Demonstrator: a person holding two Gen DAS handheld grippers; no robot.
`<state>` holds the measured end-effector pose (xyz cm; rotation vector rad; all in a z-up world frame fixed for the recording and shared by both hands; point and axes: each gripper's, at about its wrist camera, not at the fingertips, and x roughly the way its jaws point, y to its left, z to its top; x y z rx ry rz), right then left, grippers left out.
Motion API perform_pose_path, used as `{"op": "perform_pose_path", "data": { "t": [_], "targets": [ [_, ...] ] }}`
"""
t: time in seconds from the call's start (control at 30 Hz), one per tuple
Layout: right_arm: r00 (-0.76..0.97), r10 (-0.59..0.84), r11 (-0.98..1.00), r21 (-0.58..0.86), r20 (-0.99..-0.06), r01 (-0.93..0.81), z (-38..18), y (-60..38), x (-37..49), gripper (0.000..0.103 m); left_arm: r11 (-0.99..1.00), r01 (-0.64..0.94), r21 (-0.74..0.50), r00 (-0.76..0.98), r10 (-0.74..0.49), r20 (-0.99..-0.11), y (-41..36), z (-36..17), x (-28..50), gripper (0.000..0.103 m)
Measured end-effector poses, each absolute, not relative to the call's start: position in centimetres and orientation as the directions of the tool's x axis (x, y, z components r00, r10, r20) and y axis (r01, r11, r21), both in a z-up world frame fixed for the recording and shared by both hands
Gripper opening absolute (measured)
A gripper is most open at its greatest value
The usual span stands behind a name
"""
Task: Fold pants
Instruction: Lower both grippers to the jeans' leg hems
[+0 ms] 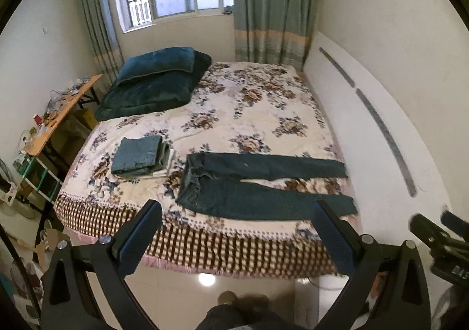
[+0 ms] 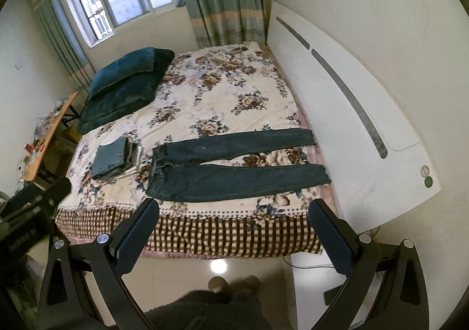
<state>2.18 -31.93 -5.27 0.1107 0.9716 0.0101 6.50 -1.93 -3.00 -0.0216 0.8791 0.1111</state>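
A pair of dark blue jeans (image 1: 249, 198) (image 2: 234, 177) lies flat across the near part of the bed, waistband to the left, both legs spread apart and pointing right toward the headboard. My left gripper (image 1: 236, 208) hangs open above the bed's near edge, short of the jeans, with nothing between its fingers. In its own view my right gripper (image 2: 234, 206) is open and empty too, held back over the bed edge; its black body (image 1: 439, 239) shows at the right of the left wrist view. A stack of folded clothes (image 1: 139, 157) (image 2: 112, 161) lies left of the waistband.
The bed (image 1: 263, 101) (image 2: 228, 89) has a floral blanket with a checked border. Dark teal pillows (image 1: 155, 83) (image 2: 126, 86) are piled at its far left. A white headboard (image 2: 351, 124) stands on the right, a cluttered wooden table (image 1: 58, 116) on the left. Shiny tile floor (image 2: 219, 267) and the person's feet lie below.
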Motion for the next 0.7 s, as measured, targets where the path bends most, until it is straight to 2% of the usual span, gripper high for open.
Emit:
{"op": "perform_pose_path", "data": {
  "t": [0.33, 0.57, 0.7],
  "targets": [
    [0.477, 0.018, 0.99, 0.082, -0.879, 0.114, -17.2, -34.7, 15.1, 0.103, 0.986, -0.121, 0.111, 0.489, 0.156, -0.858, -0.4, -13.6, 20.3, 0.103],
    [0.388, -0.002, 0.987, 0.06, -0.921, 0.149, -25.9, -35.0, 27.6, 0.103, 0.992, -0.054, 0.113, 0.383, 0.126, -0.915, 1.2, -21.0, 31.8, 0.103],
    [0.361, -0.049, 0.99, 0.002, -0.931, 0.138, -31.5, -33.7, 35.1, 0.103, 0.995, -0.003, 0.099, 0.335, 0.094, -0.937, 2.0, -25.6, 38.7, 0.103]
  ]
}}
